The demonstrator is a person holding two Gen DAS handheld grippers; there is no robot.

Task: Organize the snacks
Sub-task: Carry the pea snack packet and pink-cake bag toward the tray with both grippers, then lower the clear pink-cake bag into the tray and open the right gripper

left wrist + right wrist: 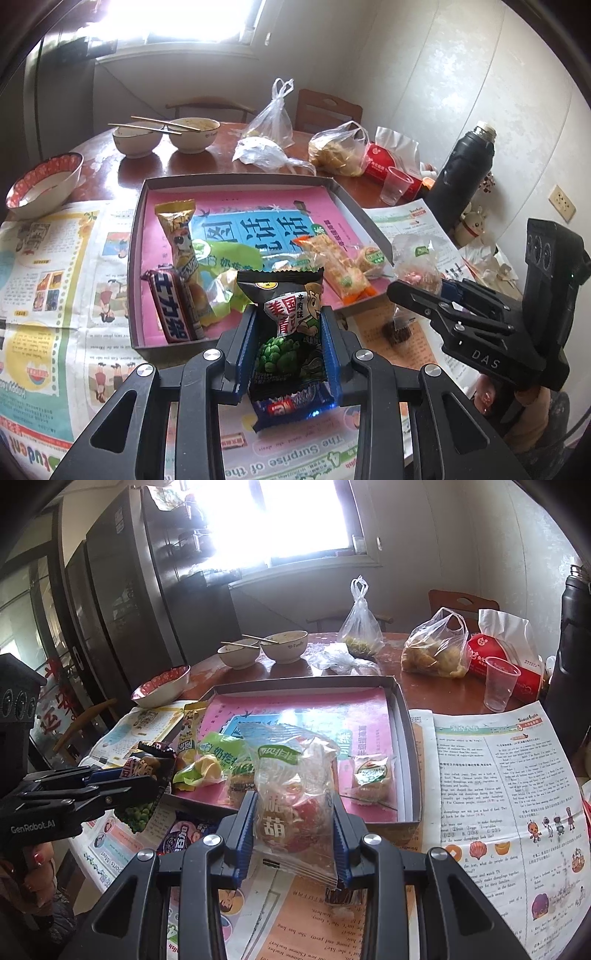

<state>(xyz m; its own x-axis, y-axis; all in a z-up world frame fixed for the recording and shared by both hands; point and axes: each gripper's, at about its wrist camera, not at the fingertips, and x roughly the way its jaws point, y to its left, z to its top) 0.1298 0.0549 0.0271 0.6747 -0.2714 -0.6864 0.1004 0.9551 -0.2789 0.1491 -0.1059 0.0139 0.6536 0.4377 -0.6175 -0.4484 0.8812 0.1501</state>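
Low in the centre of the left wrist view, my left tongs (pixel 290 345) pinch a black green-pea packet (pixel 286 325), upright between the blue pads, over the near edge of the shallow cardboard tray (pixel 236 179). At the middle of the right wrist view, my right tongs (pixel 293 829) pinch a clear candy bag (pixel 291 786) just before the tray's front rim. Snack bars and cakes lie inside the tray, which sits on newspaper (pixel 498 775) on the table.
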